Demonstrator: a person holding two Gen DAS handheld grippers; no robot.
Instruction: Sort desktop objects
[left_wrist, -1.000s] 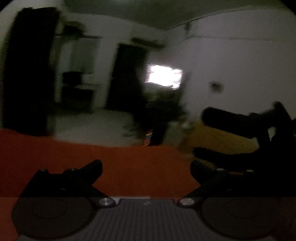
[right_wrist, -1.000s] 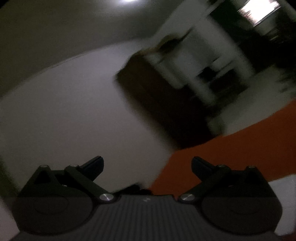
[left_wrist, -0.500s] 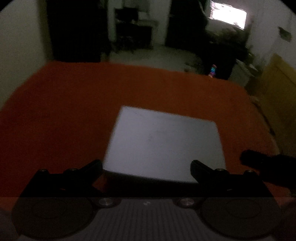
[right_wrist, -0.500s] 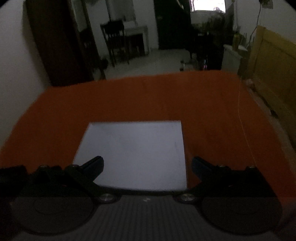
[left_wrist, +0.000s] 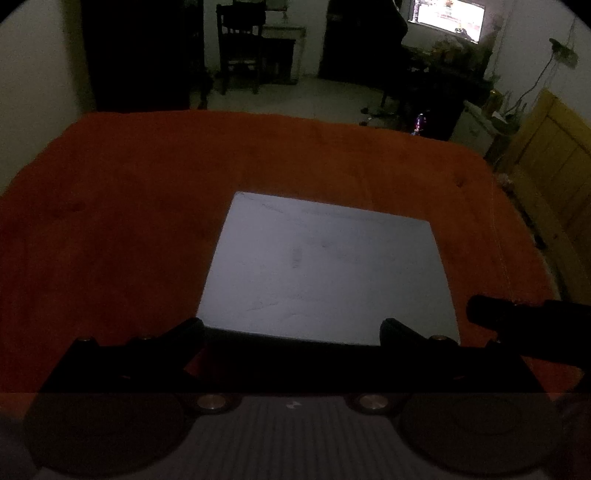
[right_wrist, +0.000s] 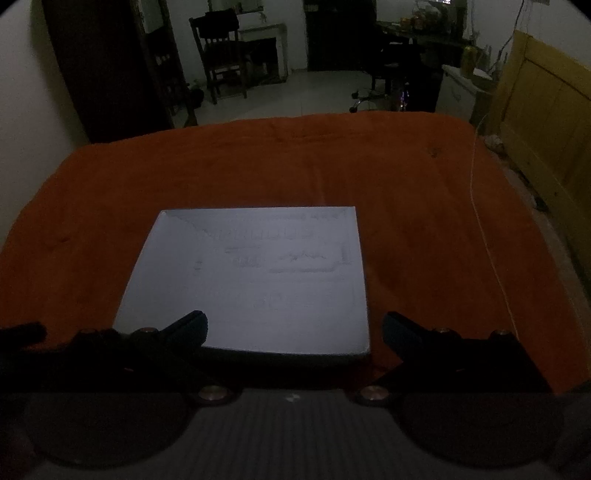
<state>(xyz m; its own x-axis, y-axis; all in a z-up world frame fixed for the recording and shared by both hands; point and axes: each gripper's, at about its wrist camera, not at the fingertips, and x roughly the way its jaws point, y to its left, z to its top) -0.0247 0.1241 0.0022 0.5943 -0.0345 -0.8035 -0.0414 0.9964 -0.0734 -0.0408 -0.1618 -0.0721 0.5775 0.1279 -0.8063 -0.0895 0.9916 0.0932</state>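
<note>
A flat white rectangular board (left_wrist: 325, 269) lies on the orange cloth (left_wrist: 110, 221); nothing rests on it. It also shows in the right wrist view (right_wrist: 251, 277), with faint pencil marks. My left gripper (left_wrist: 291, 328) is open and empty, hovering over the board's near edge. My right gripper (right_wrist: 293, 325) is open and empty, also above the near edge. The right gripper's dark body (left_wrist: 528, 325) shows at the right of the left wrist view. The left gripper's body (right_wrist: 22, 332) shows at the left edge of the right wrist view.
The room is dim. The orange cloth (right_wrist: 424, 206) covers a wide surface. A thin white cord (right_wrist: 484, 229) runs along its right side. A yellow wooden panel (right_wrist: 543, 122) stands at the right. A chair (right_wrist: 221, 55) and a lit screen (left_wrist: 447, 16) are far behind.
Both grippers swung down from facing the room and walls until they face the orange cloth and white board. The views have steadied and drawn back slightly since half a second ago.
</note>
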